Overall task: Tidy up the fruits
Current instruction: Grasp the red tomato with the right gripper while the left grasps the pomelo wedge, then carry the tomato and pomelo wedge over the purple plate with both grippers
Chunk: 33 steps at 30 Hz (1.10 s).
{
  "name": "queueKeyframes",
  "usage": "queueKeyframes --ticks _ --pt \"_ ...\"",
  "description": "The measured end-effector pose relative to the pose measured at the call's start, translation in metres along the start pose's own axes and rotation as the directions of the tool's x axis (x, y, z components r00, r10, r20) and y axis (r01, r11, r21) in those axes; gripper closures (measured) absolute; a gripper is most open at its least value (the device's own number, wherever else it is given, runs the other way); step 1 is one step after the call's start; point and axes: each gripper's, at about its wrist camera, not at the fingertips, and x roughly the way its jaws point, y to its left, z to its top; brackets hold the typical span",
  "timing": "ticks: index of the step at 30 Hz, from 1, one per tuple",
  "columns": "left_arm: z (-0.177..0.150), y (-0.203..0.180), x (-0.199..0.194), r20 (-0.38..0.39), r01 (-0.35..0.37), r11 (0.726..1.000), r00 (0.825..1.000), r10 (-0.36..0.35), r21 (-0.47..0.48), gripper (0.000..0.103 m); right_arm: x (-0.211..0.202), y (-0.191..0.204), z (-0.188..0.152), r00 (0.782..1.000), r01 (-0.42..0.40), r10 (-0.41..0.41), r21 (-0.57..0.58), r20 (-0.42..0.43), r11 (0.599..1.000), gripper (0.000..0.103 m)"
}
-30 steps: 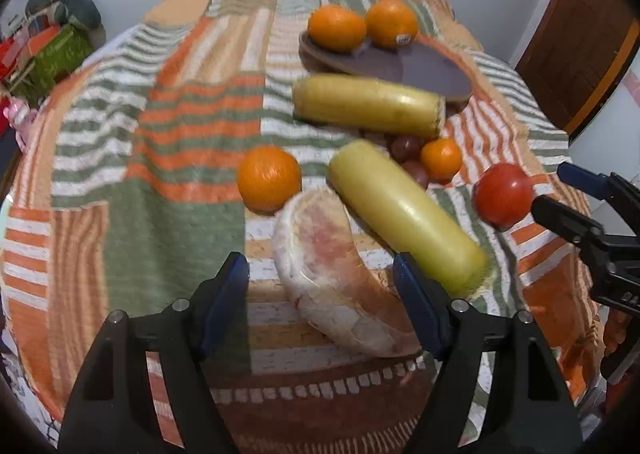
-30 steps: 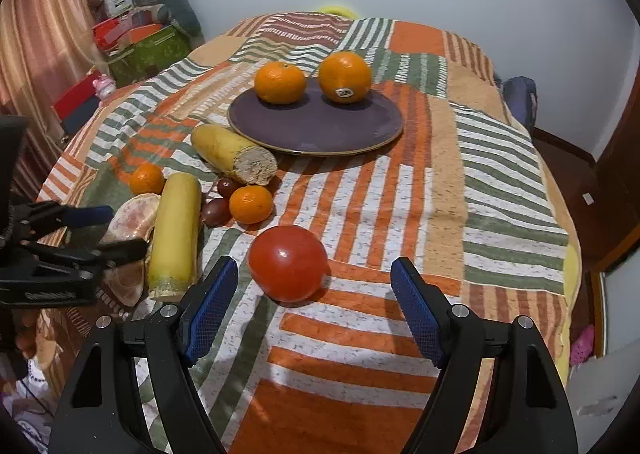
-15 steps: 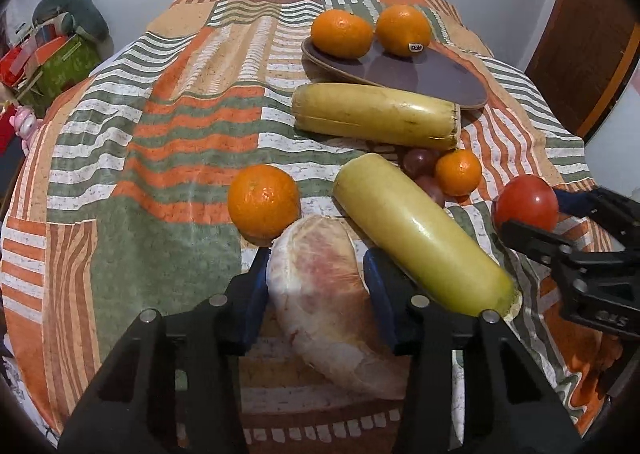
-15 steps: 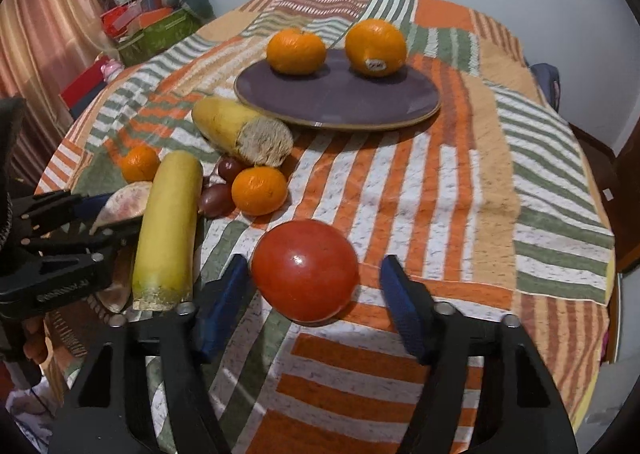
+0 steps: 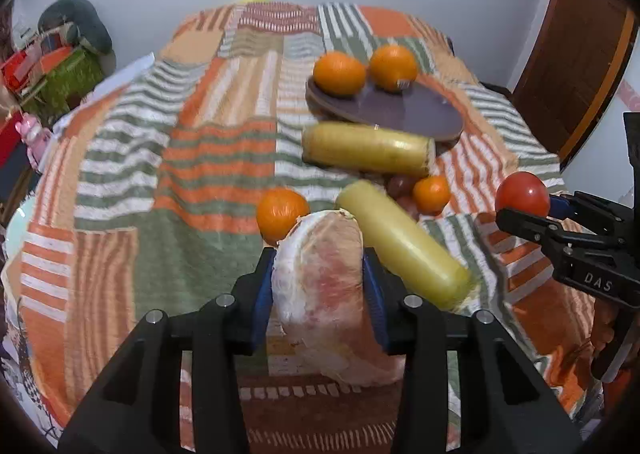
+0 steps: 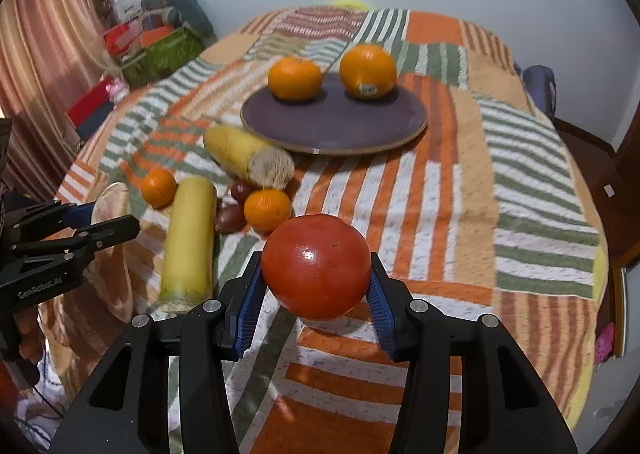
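Both tongs are loaded: left tongs clamp the pomelo wedge, right tongs clamp the tomato, above the bed. Squeezing harder could bruise either; the smooth tomato might slip before reaching the plate.

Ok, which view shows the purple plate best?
The right wrist view: the whole purple plate shows as a full oval, with two oranges on its far edge. The left wrist view shows the plate edge-on and blurred, its near rim partly hidden by a yellow fruit.
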Motion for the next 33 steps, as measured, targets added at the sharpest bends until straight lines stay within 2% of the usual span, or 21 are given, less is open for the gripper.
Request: queueKeyframes --ticks 6,14,21,33 --pt "0.012 -0.006 -0.031 0.081 0.008 1.000 0.997 -0.009 0.009 0.062 -0.024 -0.001 0.009 0.998 0.013 -0.013 0.009 0.064 1.000 0.058" --pt "0.041 -0.018 -0.060 0.180 0.019 0.999 0.983 -0.025 0.033 0.062 -0.045 -0.003 0.028 0.990 0.035 -0.036 0.013 0.140 0.999 0.058" --pt "0.069 -0.029 -0.060 0.220 0.043 0.998 0.974 -0.055 0.055 0.062 -0.050 -0.009 0.045 0.982 0.048 -0.049 0.014 0.184 0.999 0.058" --pt "0.117 -0.048 -0.032 0.240 0.061 0.992 0.967 -0.086 0.108 0.062 -0.036 -0.022 0.073 0.976 0.058 -0.057 0.005 0.212 0.998 0.058"
